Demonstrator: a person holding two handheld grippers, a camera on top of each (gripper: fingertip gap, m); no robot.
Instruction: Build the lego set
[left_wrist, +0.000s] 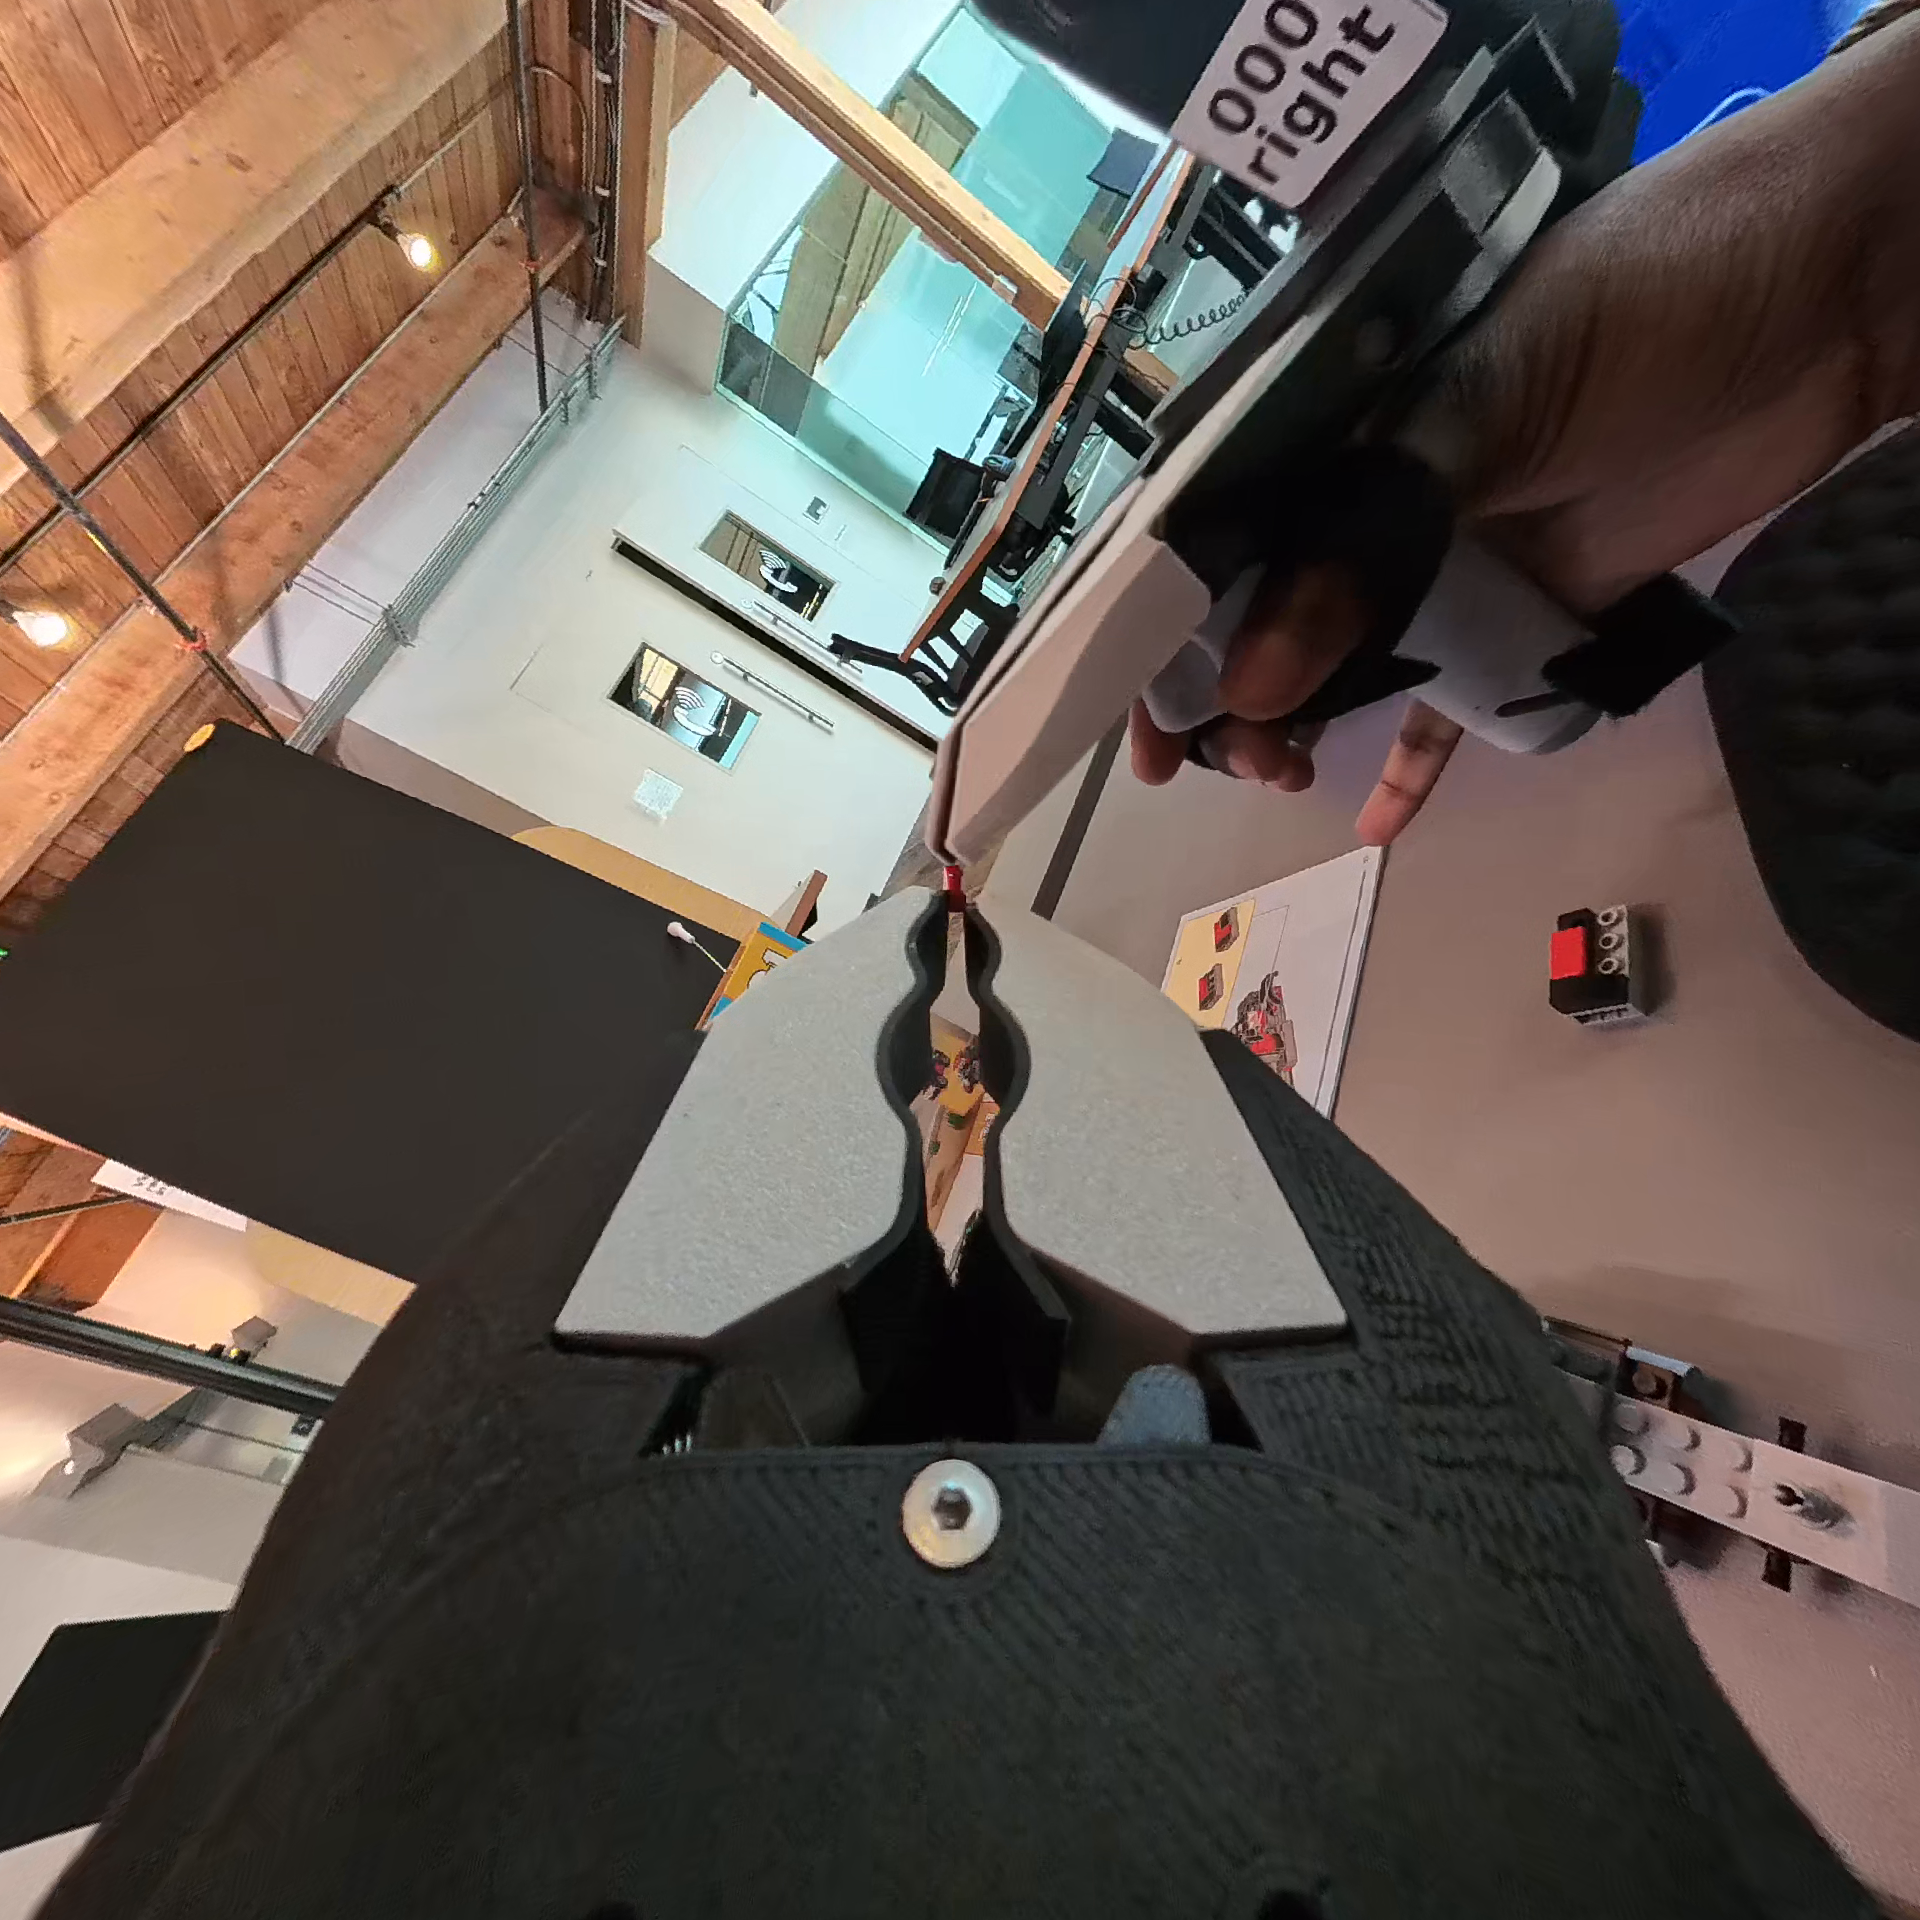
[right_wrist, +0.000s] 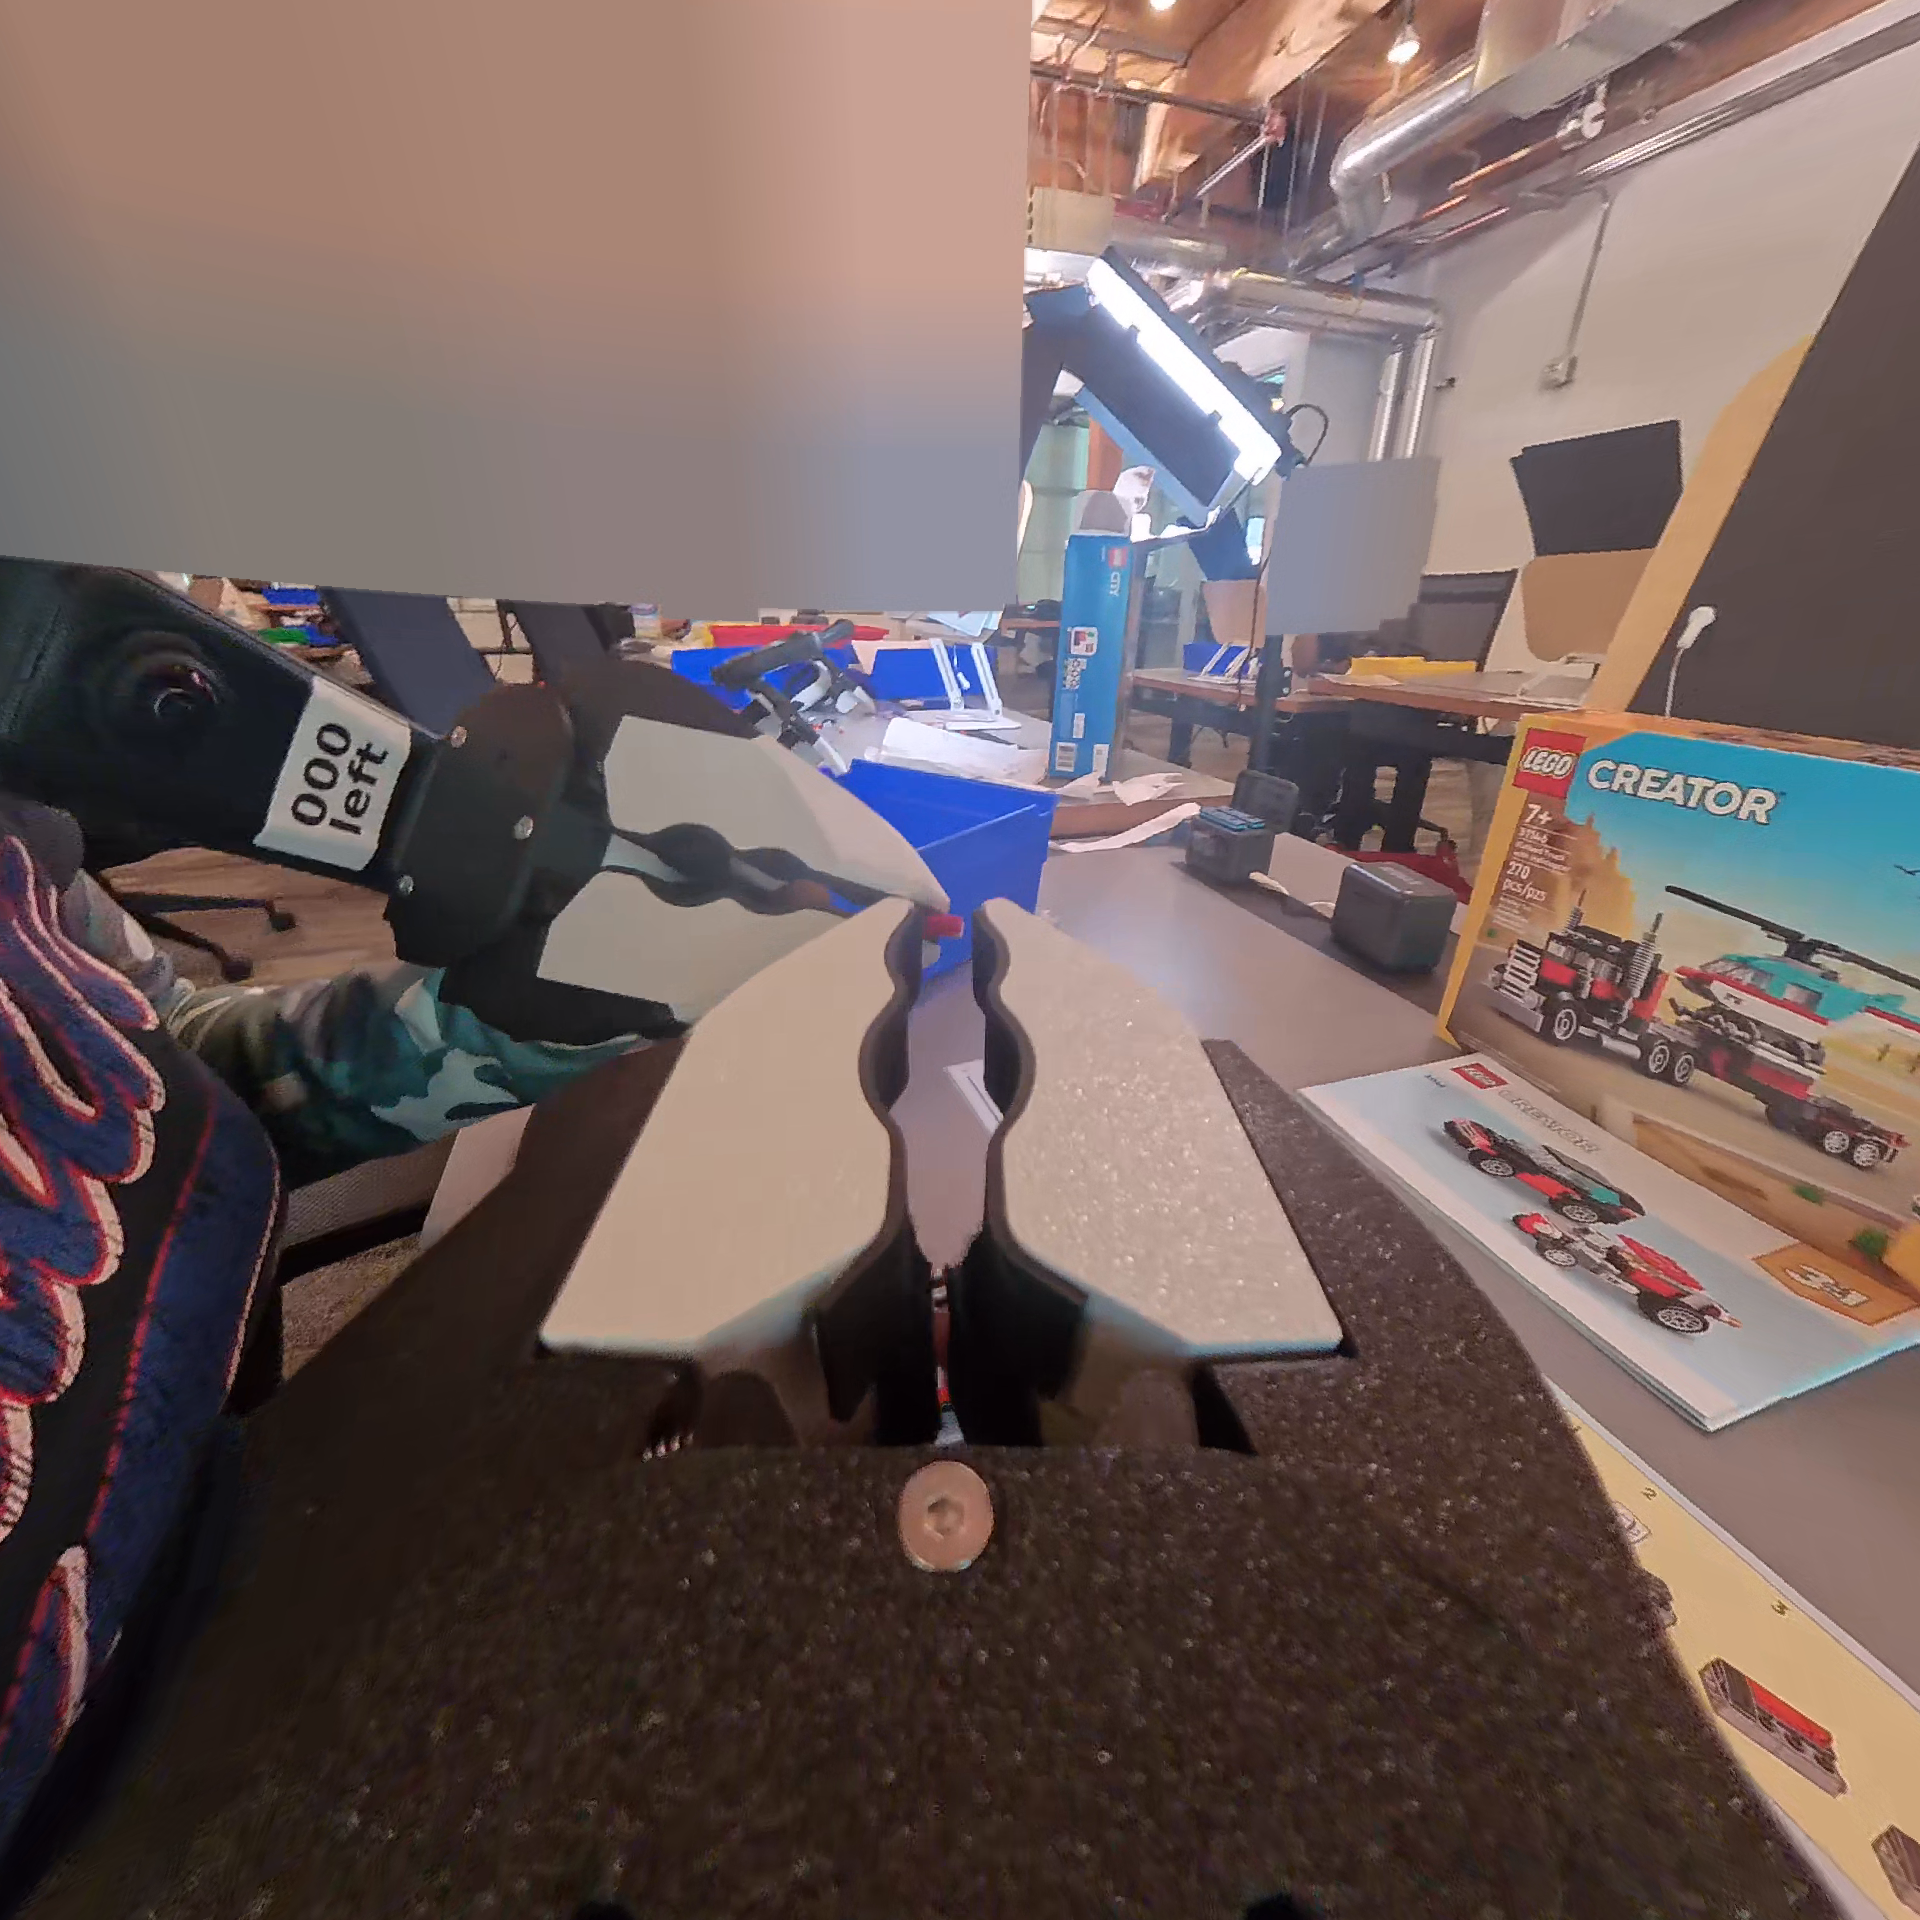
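Red piece (left_wrist: 951, 881), mostly hidden, pinched by left claw (left_wrist: 954, 914); right claw (right_wrist: 940, 920) slightly spread beside it.

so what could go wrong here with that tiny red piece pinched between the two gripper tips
1. The tiny red lego piece is caught only at the very fingertips of the left gripper, and the right gripper meets it tip to tip, so it may well pop out.
2. Both are held up off the grey table; a dropped piece could bounce away from the small black and red brick assembly.
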